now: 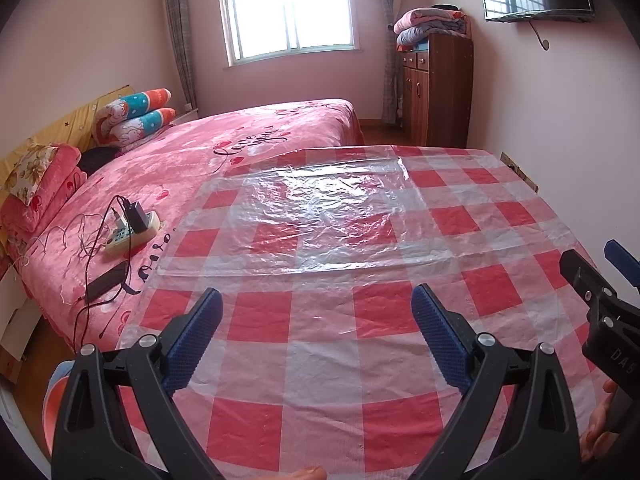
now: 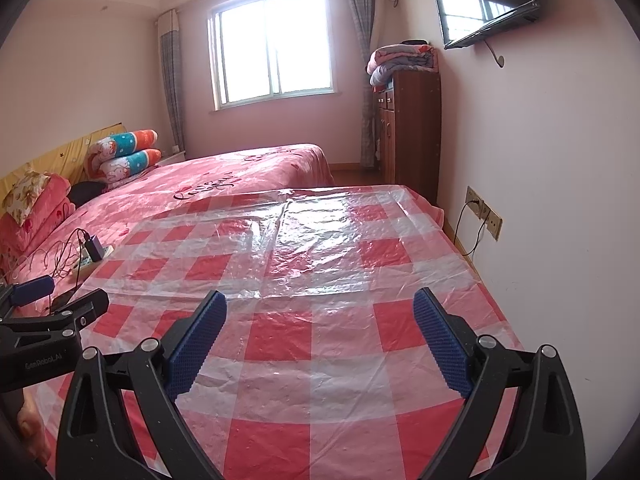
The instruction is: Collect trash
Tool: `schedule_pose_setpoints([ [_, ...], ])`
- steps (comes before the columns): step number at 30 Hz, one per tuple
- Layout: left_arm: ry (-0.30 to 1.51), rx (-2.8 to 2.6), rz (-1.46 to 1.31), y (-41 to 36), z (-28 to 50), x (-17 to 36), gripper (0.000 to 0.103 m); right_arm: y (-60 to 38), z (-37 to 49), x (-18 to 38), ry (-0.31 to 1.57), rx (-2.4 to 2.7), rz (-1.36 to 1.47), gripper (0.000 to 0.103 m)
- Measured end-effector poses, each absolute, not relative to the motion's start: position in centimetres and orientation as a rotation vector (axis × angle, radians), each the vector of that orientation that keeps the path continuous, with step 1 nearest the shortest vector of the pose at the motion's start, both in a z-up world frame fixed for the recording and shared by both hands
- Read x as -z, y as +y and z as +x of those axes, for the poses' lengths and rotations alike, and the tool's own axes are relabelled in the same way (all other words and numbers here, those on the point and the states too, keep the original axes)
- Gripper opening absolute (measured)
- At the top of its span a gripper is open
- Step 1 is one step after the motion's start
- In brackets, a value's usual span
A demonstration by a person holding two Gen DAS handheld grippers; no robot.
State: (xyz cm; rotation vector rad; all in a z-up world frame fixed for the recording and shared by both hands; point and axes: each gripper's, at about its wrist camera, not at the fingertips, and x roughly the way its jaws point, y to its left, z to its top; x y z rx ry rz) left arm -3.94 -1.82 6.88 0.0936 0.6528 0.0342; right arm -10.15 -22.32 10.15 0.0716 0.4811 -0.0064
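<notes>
My left gripper (image 1: 316, 300) and right gripper (image 2: 320, 304) both hang spread wide above the checked tablecloth (image 1: 320, 360), holding and touching nothing. A clear plastic sheet (image 1: 320, 212) lies flat on the cloth ahead of them

bed: pink printed bedspread (image 1: 256, 136), beside the bench
bench: red-and-white checked plastic cloth (image 2: 320, 344)
power strip: white, with black charger (image 1: 134, 228), on the bed
cabinet: brown wooden (image 1: 436, 88), folded blankets (image 1: 432, 24) on top
television: black, wall-mounted (image 2: 486, 0)

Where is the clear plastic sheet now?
The clear plastic sheet lies flat on the checkered tablecloth, ahead of both open grippers, right of the pink bed.
</notes>
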Motion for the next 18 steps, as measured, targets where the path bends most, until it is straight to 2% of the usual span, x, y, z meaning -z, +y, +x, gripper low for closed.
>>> schedule_pose_setpoints([
  [7, 0.656, -0.038, 0.101, -1.9, -3.4, -6.1, 0.095, -22.3, -9.5, -9.8, 0.507, 0.006, 0.075, 0.093],
  [12, 0.725, -0.053, 0.079, -1.5, -2.0, -4.7, 0.095, -22.2, -8.4, -9.2, 0.559, -0.001, 0.089, 0.093],
  [18, 0.811, -0.102, 0.088, -1.7, 0.3, -2.5, 0.095, -22.0, -5.6, -7.7, 0.697, 0.029, 0.073, 0.095],
])
